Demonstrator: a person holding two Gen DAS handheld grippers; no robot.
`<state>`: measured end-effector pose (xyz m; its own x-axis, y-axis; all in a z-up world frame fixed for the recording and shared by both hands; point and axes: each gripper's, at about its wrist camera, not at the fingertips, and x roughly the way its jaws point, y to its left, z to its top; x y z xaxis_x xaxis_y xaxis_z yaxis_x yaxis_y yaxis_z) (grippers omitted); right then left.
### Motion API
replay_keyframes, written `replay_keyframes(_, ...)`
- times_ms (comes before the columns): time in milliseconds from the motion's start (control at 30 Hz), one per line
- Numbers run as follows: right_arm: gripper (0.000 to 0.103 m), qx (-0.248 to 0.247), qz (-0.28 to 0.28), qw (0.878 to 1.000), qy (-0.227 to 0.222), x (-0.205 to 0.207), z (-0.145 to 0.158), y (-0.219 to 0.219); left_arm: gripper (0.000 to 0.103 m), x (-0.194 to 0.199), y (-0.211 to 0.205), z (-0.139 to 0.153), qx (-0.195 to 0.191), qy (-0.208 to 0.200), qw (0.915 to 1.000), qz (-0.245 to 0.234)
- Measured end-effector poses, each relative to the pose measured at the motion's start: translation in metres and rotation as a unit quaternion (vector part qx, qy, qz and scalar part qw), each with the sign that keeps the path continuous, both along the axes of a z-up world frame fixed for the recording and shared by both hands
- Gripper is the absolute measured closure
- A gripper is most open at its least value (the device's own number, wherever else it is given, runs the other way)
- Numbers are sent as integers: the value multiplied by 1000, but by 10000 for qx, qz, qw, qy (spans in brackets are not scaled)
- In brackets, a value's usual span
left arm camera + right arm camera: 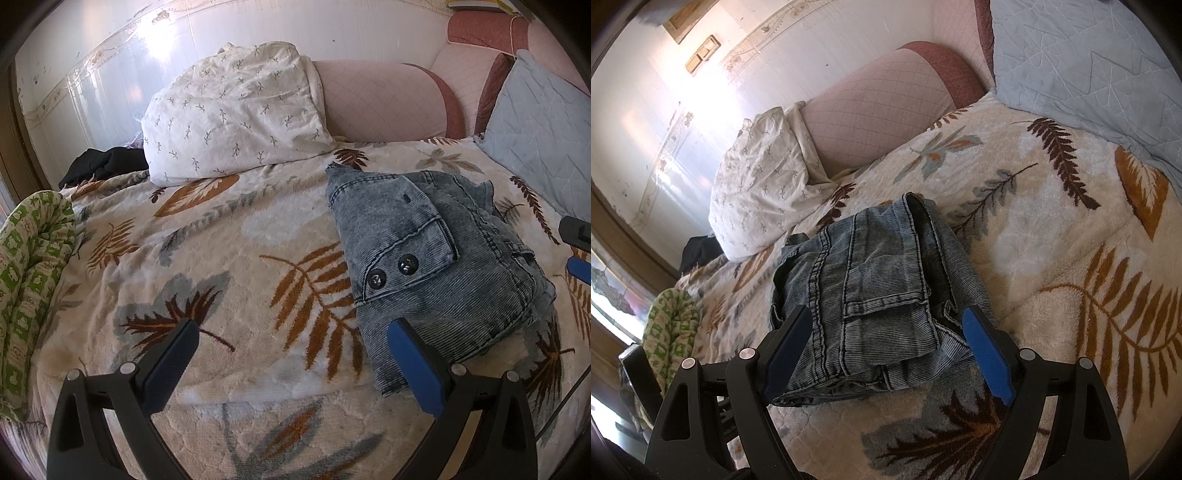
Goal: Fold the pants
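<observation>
Left gripper [291, 328]: black frame with blue-padded fingers [413, 365], spread wide and released, nothing between them; it hovered over bare blanket just left of the garment.
Right gripper [886, 321]: same build, fingers [986, 350] parted wide; the near end of the garment lay in the gap, but the pads did not appear to press on it.
Task item: washed grey-blue corduroy-ribbed pants [436, 258], already folded into a compact stack, a two-button pocket flap on top.
Location: on the cream fleece blanket with brown and grey leaf print [236, 258] covering the bed, right of centre.
Surroundings: white sprig-patterned pillow [236, 110], pink quilted bolster [384, 103], pale blue quilted cushion [535, 125], all well apart from the stack.
Step in hand: judged late, the folds seeming complete.
Next move: probably a light squaring of edges, or withdrawal.
</observation>
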<state>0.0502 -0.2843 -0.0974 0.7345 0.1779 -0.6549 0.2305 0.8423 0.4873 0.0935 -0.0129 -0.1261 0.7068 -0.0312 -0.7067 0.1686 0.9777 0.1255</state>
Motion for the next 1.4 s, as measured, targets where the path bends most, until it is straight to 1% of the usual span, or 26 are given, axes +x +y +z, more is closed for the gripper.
replay_keyframes(1400, 19, 19, 34, 10000, 35, 0, 1, 4, 0, 0, -3, -7, 80, 109, 9999, 17)
